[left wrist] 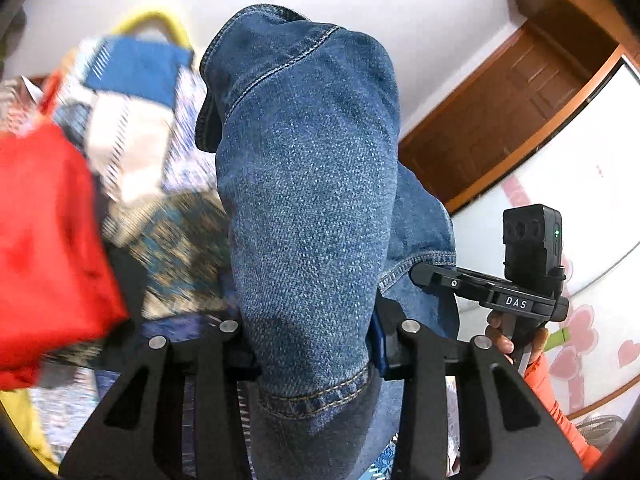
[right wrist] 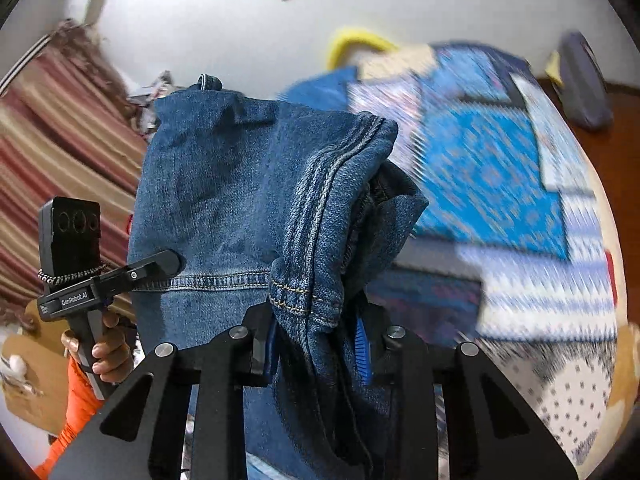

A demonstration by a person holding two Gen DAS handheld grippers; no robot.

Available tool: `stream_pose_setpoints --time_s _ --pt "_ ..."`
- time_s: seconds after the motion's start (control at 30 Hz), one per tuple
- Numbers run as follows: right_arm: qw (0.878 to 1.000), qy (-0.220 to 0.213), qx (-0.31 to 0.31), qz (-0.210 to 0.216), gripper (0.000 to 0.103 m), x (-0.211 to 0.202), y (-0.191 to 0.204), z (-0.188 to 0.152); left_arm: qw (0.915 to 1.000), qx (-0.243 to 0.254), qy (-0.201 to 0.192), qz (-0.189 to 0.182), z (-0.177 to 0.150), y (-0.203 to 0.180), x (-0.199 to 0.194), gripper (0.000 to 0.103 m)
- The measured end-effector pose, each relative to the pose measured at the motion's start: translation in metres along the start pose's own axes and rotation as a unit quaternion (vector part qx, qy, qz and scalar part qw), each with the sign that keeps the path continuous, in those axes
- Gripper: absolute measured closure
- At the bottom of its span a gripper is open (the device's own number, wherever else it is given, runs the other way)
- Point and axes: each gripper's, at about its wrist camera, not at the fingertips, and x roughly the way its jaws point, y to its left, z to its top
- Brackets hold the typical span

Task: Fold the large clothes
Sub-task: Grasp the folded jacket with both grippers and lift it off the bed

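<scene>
Both grippers are clamped tight on the jeans [left wrist: 308, 208]: left gripper [left wrist: 316, 344] pinches a hem, right gripper [right wrist: 316, 340] grabs bunched denim, lifted above the patterned bedspread [right wrist: 500, 184].

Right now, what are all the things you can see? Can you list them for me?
Blue denim jeans: one, blue, held up between both grippers.
Red cloth: one, red, at the left, blurred.
Patterned blue-and-white bedspread: one, blue and white, behind the jeans.
Brown wooden door: one, brown, at the right.
Striped curtain: one, red and tan, at the left.
Left gripper: one, black, clamped on denim.
Right gripper: one, black, clamped on denim.
Hand: one, orange sleeve, holding the left gripper's handle.
</scene>
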Motion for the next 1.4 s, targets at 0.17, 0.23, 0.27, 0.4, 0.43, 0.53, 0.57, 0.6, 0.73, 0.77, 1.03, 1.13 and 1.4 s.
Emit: stream_pose_setpoints --time_s 0.17,0.23,0.27,0.4,0.43,0.53,0.57,0.6,0.73,0.77,1.03,1.13,1.4 --pt "0.999 -0.018 -0.039 0.025 0.076 0.02 0.065 0.027 0.9982 0.007 -0.054 0.025 0.012 0.02 -0.077 0.064" --pt "0.998 -0.016 -0.047 0.035 0.076 0.031 0.085 0.034 0.9967 0.0 -0.072 0.037 0.014 0.037 -0.106 0.064" --pt "0.998 -0.014 -0.055 0.04 0.076 0.042 0.099 0.04 0.9962 -0.003 -0.076 0.041 0.015 0.043 -0.114 0.064" --pt "0.996 -0.001 -0.067 0.057 0.076 0.082 0.133 0.05 0.9935 -0.024 -0.093 0.062 0.023 0.087 -0.153 0.064" --pt "0.996 0.003 -0.069 0.061 0.076 0.09 0.14 0.05 0.9929 -0.028 -0.094 0.066 0.028 0.094 -0.158 0.064" --pt "0.995 0.018 -0.073 0.067 0.076 0.122 0.155 0.051 0.9906 -0.045 -0.098 0.084 0.028 0.121 -0.176 0.064" --pt "0.995 0.025 -0.073 0.066 0.076 0.135 0.159 0.053 0.9898 -0.052 -0.097 0.091 0.029 0.135 -0.178 0.064" --pt "0.995 0.033 -0.075 0.065 0.076 0.147 0.162 0.053 0.9892 -0.056 -0.095 0.096 0.029 0.144 -0.18 0.064" --pt "0.994 0.055 -0.07 0.056 0.076 0.191 0.164 0.057 0.9873 -0.08 -0.081 0.11 0.029 0.189 -0.174 0.064" --pt "0.995 0.058 -0.066 0.051 0.076 0.2 0.163 0.058 0.9871 -0.086 -0.076 0.112 0.033 0.197 -0.168 0.064" --pt "0.996 0.076 -0.034 0.013 0.065 0.254 0.157 0.066 0.9804 -0.135 -0.03 0.14 0.025 0.272 -0.127 0.054" --pt "0.995 0.081 -0.053 -0.017 0.053 0.257 0.162 0.064 0.9791 -0.145 -0.031 0.139 0.02 0.284 -0.126 0.041" --pt "0.989 0.095 -0.087 -0.069 0.052 0.242 0.174 0.056 0.9702 -0.104 -0.03 0.217 0.018 0.258 -0.134 0.03"
